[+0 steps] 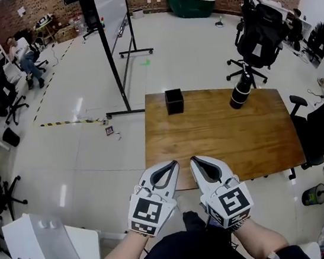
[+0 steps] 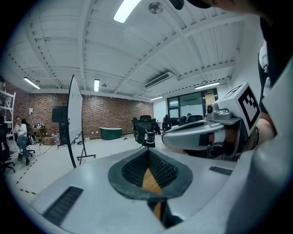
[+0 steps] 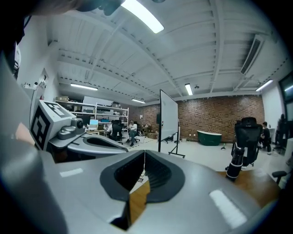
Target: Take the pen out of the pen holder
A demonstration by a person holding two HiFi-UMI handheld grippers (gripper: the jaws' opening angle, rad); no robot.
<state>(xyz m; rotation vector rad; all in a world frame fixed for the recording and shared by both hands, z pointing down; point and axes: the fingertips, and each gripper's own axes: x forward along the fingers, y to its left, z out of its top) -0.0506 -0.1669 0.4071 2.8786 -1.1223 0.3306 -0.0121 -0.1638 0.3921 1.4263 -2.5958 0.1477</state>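
A black cube-shaped pen holder [image 1: 174, 101] stands at the far left end of the wooden table [image 1: 223, 141]. No pen shows in it at this distance. My left gripper [image 1: 168, 167] and right gripper [image 1: 195, 162] hover side by side over the table's near edge, both pointing toward the far side. Each is shut with nothing between its jaws. The left gripper view has its jaws [image 2: 148, 151] meeting at the tips, and the right gripper view shows the same [image 3: 144, 153]. The holder is in neither gripper view.
A black cylinder with a white band [image 1: 240, 92] stands at the table's far right, also in the right gripper view [image 3: 236, 167]. A whiteboard on a wheeled stand [image 1: 112, 19] is beyond the table's left. Office chairs [image 1: 260, 37] surround the far and right sides.
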